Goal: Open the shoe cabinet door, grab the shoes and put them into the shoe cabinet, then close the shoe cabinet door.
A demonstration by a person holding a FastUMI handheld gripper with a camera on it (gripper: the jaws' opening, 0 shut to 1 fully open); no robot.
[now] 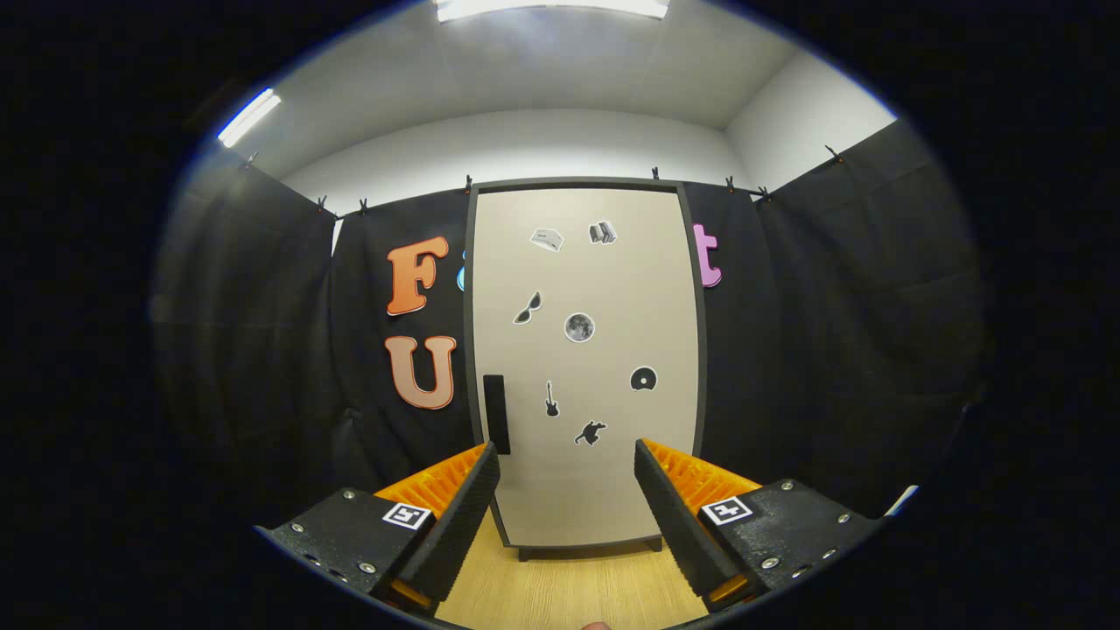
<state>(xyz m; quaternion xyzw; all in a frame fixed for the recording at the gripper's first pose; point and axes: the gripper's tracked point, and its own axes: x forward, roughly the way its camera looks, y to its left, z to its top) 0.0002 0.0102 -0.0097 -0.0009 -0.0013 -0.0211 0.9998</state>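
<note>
Directly ahead of the hand-held gripper [567, 459], at its twelve o'clock and well apart from it, stands the shoe cabinet [584, 367]: a tall, upright unit with a dark frame and a single pale beige door [612, 289], which is shut flush within that frame. A dark vertical handle [496, 413] sits on the door near its left edge, low down, at roughly eleven o'clock from the left finger's tip. Small stickers [579, 327] are scattered across the door face, among them a round grey disc near the middle, a guitar shape and a dark figure lower down, and two pale items near the top. The cabinet rests on short dark feet on a light wood-grain floor [569, 591], which runs from the cabinet base back toward the fingers. The two fingers [464, 516] of the hand-held gripper are spread wide apart with nothing between them; the lower part of the door and the floor show through the gap. Black cloth [831, 332], clipped along its top edge, hangs at either side of the cabinet, at nine and three o'clock. Above it rise a white wall and ceiling with strip lights [249, 116].
</note>
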